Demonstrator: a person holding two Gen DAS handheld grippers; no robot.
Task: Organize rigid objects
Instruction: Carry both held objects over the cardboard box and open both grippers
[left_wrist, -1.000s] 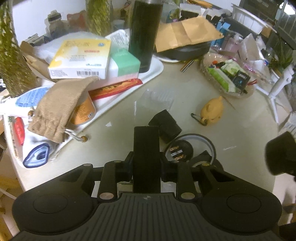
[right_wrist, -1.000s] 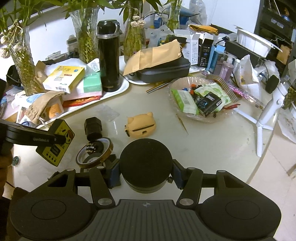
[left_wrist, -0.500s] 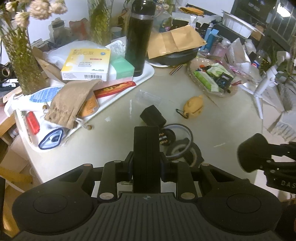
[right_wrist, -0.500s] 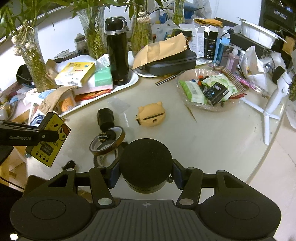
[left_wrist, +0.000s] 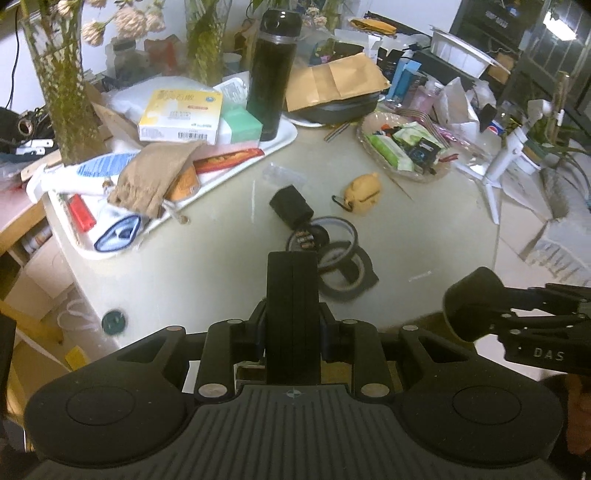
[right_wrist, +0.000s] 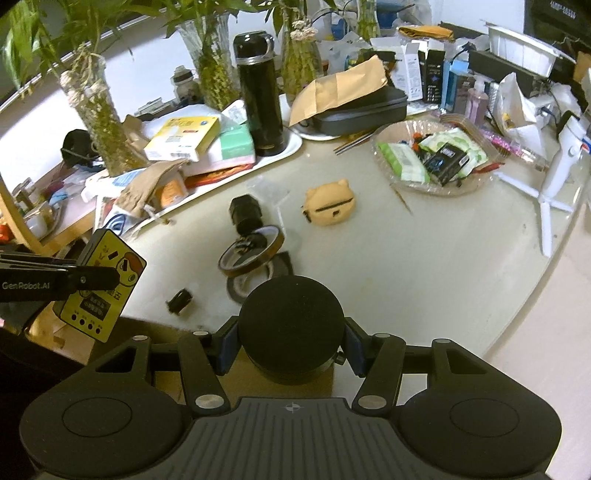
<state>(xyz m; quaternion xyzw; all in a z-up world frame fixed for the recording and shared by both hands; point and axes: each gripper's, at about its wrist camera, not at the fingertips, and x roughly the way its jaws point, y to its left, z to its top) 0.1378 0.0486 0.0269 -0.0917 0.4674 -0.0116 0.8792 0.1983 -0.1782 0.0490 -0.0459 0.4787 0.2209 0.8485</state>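
In the left wrist view the left gripper (left_wrist: 291, 291) is clamping a slim black slab (left_wrist: 292, 317) edge-on, jaws nearly together, so its face is hidden; the right wrist view is showing that same item at 9 o'clock as a yellow card-like device (right_wrist: 101, 286) w/ a cartoon figure, small print too blurred to read, and "GenRobot.AI" on the gripper arm holding it. The right gripper (right_wrist: 291, 325) is gripping a round black puck (right_wrist: 291, 325), jaws partly open around it; its underside and sides are mostly hidden. From the left cam that puck (left_wrist: 474, 304) is showing at 3 o'clock, w/ "DAS" legible on the arm, rest cut off. Both items are hanging above the near table edge (right_wrist: 406, 280). On the table, tape rolls (right_wrist: 253, 249) are overlapping a black cylinder (right_wrist: 245, 212) toward 12 o'clock, beside an orange animal-shaped case (right_wrist: 330, 201). A small black clip (right_wrist: 180, 301) is appearing only in the right view, approx. 10 o'clock. The yellow box (left_wrist: 181, 114) on the white tray (left_wrist: 284, 138) is bearing a barcode; its text is unreadable. Black flask (right_wrist: 258, 92) is standing upright on the tray.
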